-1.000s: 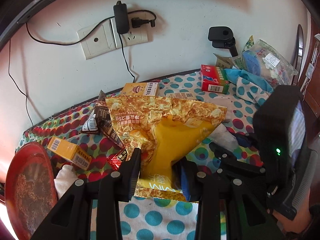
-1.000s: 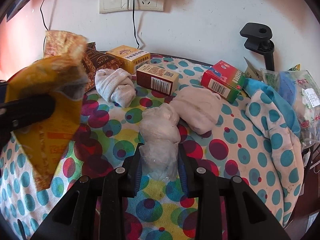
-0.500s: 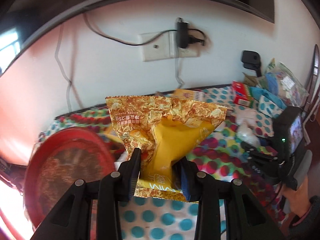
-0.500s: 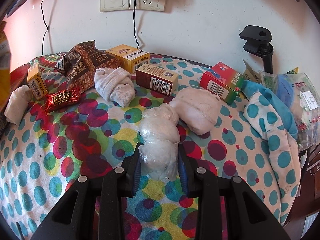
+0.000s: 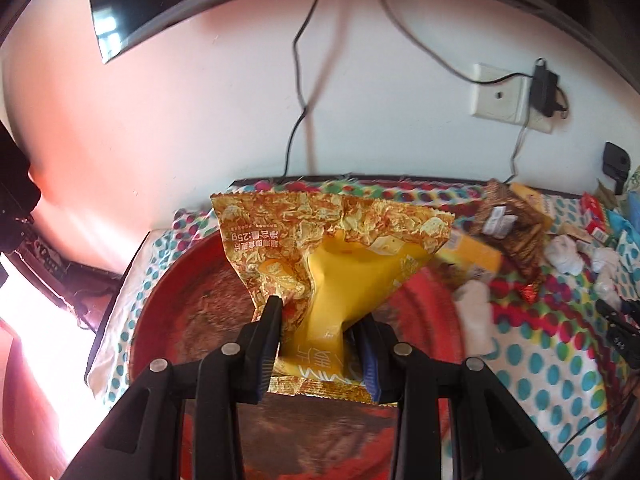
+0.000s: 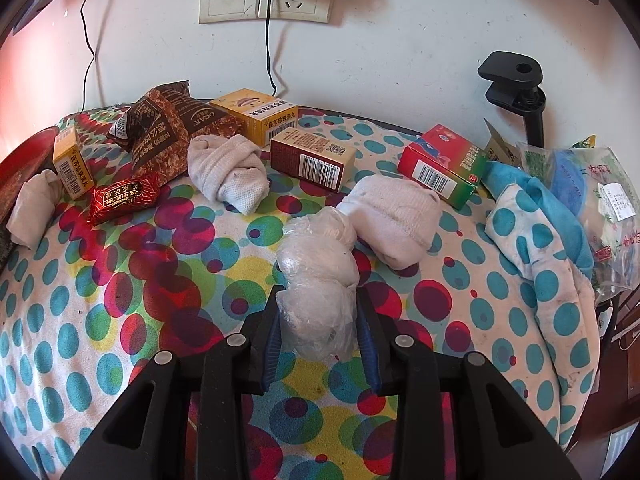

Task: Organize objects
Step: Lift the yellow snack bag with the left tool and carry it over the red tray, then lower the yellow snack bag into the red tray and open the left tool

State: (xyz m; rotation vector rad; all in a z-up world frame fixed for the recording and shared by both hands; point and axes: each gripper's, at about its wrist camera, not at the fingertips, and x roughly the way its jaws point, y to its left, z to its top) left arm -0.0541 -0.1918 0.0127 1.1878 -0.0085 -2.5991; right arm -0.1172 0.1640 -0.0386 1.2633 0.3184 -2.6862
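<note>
The left gripper (image 5: 318, 322) pinched the lower part of a crinkled yellow-and-gold foil snack bag (image 5: 320, 248), its pads pressed into the bag's sides, and held it above a round red tray (image 5: 168, 320) that filled the space beneath and ahead of the fingers. Beyond the tray to the left, the polka-dot tablecloth (image 5: 540, 364) ended at the table's corner, close to the white wall; to the right lay a clutter of packets and boxes. Print on the bag, seen upside down, included "25g".

The right gripper (image 6: 318, 318) had its jaws narrowly set against a lumpy bundle wrapped in clear plastic film (image 6: 318, 276), which rested on the cloth between the pads. Just ahead and to the right, touching the bundle, sat a rolled white sock (image 6: 394, 220). Open cloth lay to the left of the fingers and behind them; the table's right edge was crowded by a bunched blue-dotted cloth (image 6: 536, 240).

Farther ahead a brown snack packet (image 6: 172, 136) read "OCAK", a small red foil sweet wrapper (image 6: 124, 198) read "JING PIN SU TANG", and a dark red cardboard box (image 6: 314, 158) and a red-and-green cardboard box (image 6: 442, 164) showed barcodes.
</note>
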